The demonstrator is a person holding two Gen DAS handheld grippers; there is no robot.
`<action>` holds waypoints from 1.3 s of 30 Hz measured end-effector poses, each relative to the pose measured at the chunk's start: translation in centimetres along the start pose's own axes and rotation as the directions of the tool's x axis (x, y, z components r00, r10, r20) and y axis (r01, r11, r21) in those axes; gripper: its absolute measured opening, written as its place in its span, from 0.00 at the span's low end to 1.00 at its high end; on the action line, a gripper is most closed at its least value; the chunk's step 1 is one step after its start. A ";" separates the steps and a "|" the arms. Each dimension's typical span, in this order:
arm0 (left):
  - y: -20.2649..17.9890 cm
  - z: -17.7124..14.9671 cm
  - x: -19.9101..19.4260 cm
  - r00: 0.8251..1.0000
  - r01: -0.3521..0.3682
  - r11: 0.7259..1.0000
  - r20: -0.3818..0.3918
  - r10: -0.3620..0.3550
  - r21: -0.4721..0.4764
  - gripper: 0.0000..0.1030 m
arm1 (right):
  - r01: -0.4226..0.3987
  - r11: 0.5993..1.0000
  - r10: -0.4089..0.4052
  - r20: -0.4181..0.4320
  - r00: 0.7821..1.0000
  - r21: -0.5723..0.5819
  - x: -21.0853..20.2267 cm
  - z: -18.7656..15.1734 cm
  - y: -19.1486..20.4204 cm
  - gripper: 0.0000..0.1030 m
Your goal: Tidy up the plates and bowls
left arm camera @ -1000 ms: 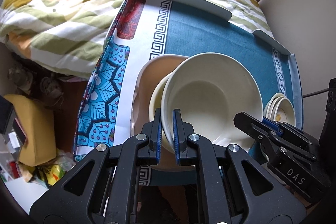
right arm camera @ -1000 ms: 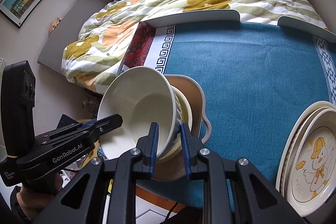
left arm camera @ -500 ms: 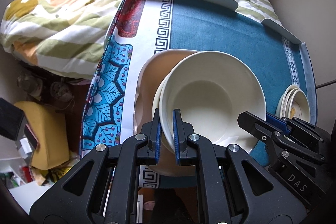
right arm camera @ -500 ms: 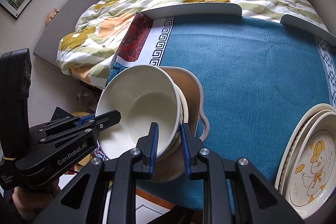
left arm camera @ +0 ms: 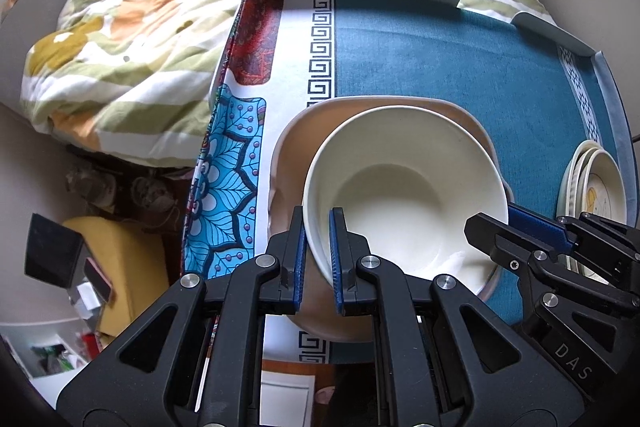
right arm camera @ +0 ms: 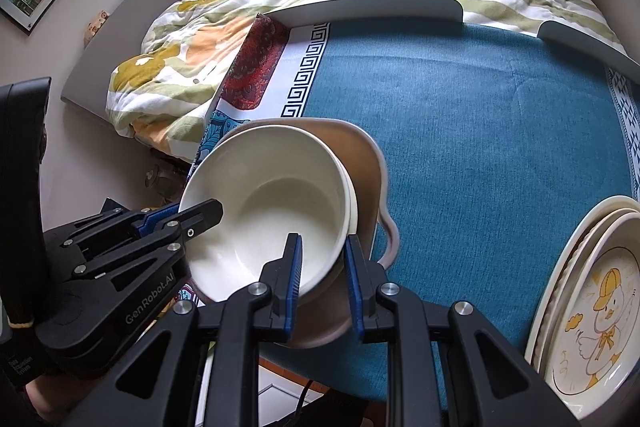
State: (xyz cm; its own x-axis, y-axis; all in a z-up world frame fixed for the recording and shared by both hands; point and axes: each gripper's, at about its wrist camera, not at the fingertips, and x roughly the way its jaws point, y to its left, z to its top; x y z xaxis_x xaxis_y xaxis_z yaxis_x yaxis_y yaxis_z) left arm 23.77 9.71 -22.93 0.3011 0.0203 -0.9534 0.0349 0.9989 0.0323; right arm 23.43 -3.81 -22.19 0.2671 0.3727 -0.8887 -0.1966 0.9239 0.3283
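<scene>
A cream bowl (left arm camera: 404, 187) sits nested in a second cream bowl whose rim shows in the right wrist view (right arm camera: 351, 203), on a tan plate (left arm camera: 292, 155) at the table's near left corner. My left gripper (left arm camera: 318, 251) is shut on the cream bowl's near left rim. My right gripper (right arm camera: 322, 267) straddles the right rim of the cream bowl (right arm camera: 264, 203), one finger inside and one outside, with its jaws slightly wider than the rim. The tan plate (right arm camera: 366, 163) lies under both bowls.
A stack of plates with a duck picture (right arm camera: 592, 307) sits at the table's right edge, also seen in the left wrist view (left arm camera: 596, 179). A teal tablecloth (right arm camera: 480, 131) covers the table. White raised rails (right arm camera: 368, 7) line the far edge. A floral duvet (left arm camera: 140, 47) lies beyond.
The top cream bowl has come down and levelled, settling into the lower bowl on the tan plate. My right gripper's jaws have widened slightly around the rim.
</scene>
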 end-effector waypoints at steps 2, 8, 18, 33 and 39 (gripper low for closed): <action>0.0 -0.1 0.0 1.000 -0.007 1.000 0.000 0.007 0.003 0.07 | 0.002 1.000 -0.002 0.000 1.000 -0.004 -0.1 0.0 0.0 0.19; -0.1 -0.4 -0.1 1.000 -0.024 1.000 0.006 0.024 0.009 0.07 | 0.022 0.999 -0.022 0.013 1.000 -0.031 -0.4 0.1 0.3 0.19; 1.5 -0.6 -3.0 0.998 0.043 0.998 0.052 -0.041 -0.035 0.07 | 0.015 0.999 -0.010 0.085 0.996 -0.049 -3.1 0.2 1.0 0.19; 6.4 -3.8 -10.6 0.985 0.040 0.999 0.172 -0.033 -0.036 0.98 | 0.013 0.987 0.008 0.129 0.992 -0.159 -10.5 -2.7 0.9 0.98; 6.4 -5.0 -8.1 0.997 0.042 0.998 0.062 -0.045 0.054 0.98 | 0.121 0.979 -0.118 0.023 0.993 -0.162 -8.4 -3.3 -0.9 0.98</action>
State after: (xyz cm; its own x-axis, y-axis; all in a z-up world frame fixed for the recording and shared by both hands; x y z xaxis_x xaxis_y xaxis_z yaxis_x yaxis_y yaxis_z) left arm 16.81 16.12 -16.54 0.3573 -0.0274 -0.9336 0.0991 0.9950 0.0088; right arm 18.27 -8.04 -16.02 0.3102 0.2626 -0.9137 -0.3135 0.9356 0.1625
